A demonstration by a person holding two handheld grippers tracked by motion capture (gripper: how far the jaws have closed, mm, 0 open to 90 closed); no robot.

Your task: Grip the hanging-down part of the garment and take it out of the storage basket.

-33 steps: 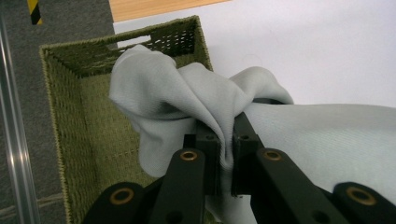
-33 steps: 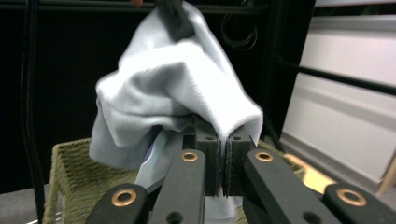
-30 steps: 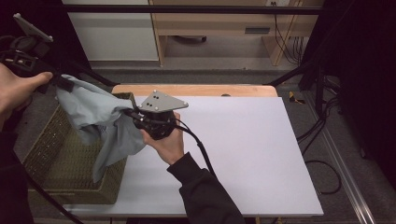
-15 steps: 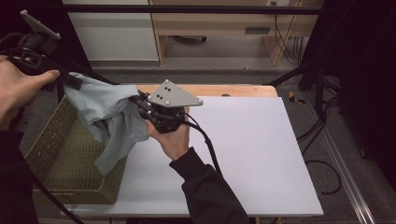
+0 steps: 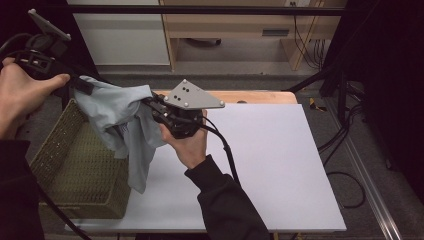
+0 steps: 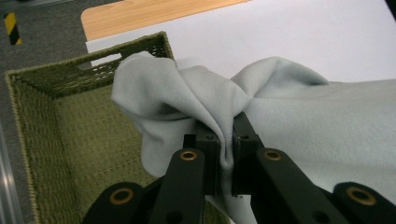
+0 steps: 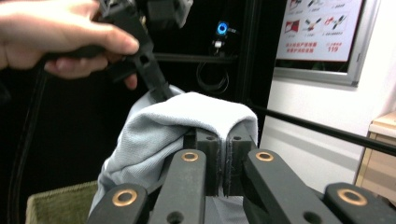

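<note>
A pale grey-blue cloth (image 5: 122, 120) hangs in the air between both grippers, above the green woven basket (image 5: 55, 150) and the table's left side. My left gripper (image 5: 80, 82) is shut on one bunched edge of the cloth (image 6: 187, 102), its jaws pinching a fold. My right gripper (image 5: 152, 107), with its grey plate on top, is shut on another edge of the cloth (image 7: 187, 116). A long tail of the cloth droops down past the basket's right wall. The left hand and its gripper (image 7: 144, 60) appear beyond the cloth in the right gripper view.
The basket (image 6: 56, 116) stands at the table's left edge with its woven floor bare where it can be seen. A white sheet (image 5: 270, 150) covers the table, with a wooden strip (image 5: 250, 96) along the far edge. Black cables trail from both grippers.
Both grippers have risen with the cloth held between them, and the right one has moved slightly right. The cloth now hangs higher above the basket.
</note>
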